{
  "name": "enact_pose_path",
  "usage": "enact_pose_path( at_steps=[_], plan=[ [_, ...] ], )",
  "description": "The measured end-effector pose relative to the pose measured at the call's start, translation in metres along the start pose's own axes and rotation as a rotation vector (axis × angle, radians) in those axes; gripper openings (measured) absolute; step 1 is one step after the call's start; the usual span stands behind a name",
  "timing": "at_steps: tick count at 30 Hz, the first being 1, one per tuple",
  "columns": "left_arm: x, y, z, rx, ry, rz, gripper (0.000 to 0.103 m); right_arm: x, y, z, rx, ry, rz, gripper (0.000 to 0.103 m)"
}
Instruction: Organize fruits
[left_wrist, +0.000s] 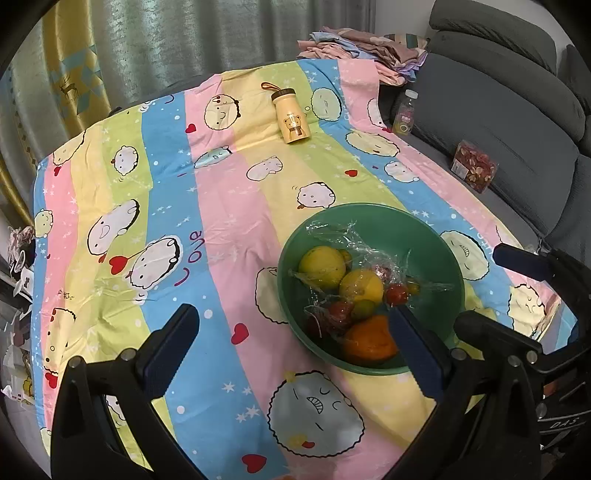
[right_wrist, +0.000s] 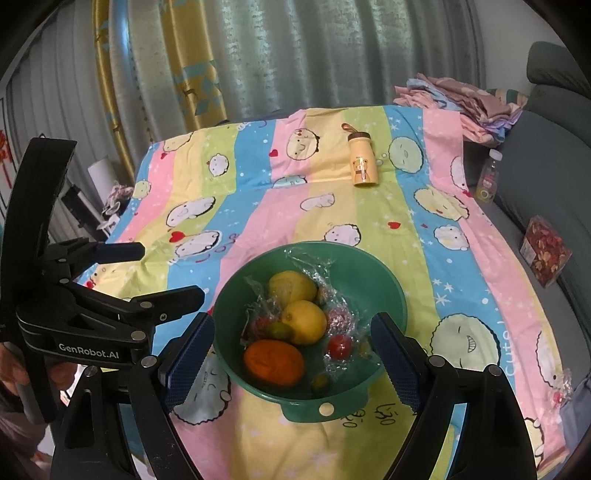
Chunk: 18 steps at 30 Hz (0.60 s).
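Note:
A green bowl (left_wrist: 373, 221) (right_wrist: 369, 266) sits on the striped cartoon cloth. It holds two yellow lemons (left_wrist: 321, 266) (right_wrist: 308, 321), an orange (left_wrist: 369, 341) (right_wrist: 273, 362), a small green fruit (right_wrist: 279, 330), small red fruits (right_wrist: 340, 346) and clear plastic wrap (right_wrist: 314, 269). My left gripper (left_wrist: 295, 350) is open and empty, its right finger over the bowl's near rim. My right gripper (right_wrist: 293, 360) is open and empty, its fingers on either side of the bowl. The left gripper also shows in the right wrist view (right_wrist: 162, 273).
A yellow bear bottle (left_wrist: 291, 117) (right_wrist: 362, 162) lies on the far side of the cloth. A grey sofa (left_wrist: 517, 122) stands at the right with a clear drink bottle (left_wrist: 404, 112), a box of dried fruit (left_wrist: 474, 171) and folded cloths (left_wrist: 354, 46). Curtains hang behind.

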<state>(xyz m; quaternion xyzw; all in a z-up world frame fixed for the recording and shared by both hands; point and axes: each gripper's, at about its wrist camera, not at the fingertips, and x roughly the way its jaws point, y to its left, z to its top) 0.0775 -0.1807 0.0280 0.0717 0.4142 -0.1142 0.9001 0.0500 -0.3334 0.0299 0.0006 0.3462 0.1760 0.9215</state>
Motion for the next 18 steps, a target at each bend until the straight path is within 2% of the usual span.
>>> enact_pose_path(
  at_steps=[15,18],
  plan=[
    [0.0022,-0.0022,0.0023,-0.004,-0.005,-0.013,0.102,0.0049,0.0017,-0.0002,-0.006,0.008,0.006,0.087],
    [0.0061,-0.0023,0.0018,-0.013,0.015,-0.027,0.103,0.0054,0.0018,-0.0004,-0.006,0.011,0.001,0.087]
  ],
)
